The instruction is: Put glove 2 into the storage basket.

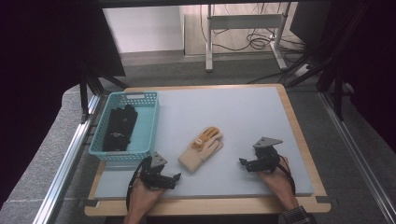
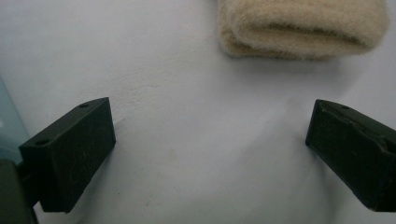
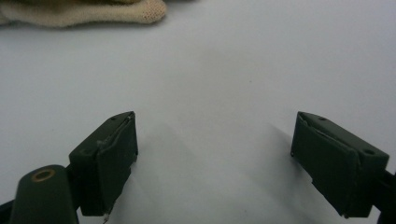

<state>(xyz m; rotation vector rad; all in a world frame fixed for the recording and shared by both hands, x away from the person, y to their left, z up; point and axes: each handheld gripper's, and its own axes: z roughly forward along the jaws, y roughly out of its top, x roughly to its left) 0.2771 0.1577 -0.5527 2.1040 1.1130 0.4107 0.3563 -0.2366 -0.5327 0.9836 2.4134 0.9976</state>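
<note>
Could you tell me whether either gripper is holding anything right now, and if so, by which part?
Nothing is held: the left gripper and right gripper are open beside the cream glove.

A knitted glove (image 1: 201, 149) lies flat on the pale grey worktop (image 1: 243, 116), roughly midway across it and towards the near edge. It is cream-coloured, with an orange-brown patch over the fingers and upper palm and a small light marking on that patch. It lies on a diagonal: the cuff points near and left, the fingers far and right. In the left gripper view the thick, fuzzy cream cuff (image 2: 303, 28) rests on the worktop, its layers folded one over the other. In the right gripper view a cream fingertip (image 3: 149, 11) rests on the surface.
</note>
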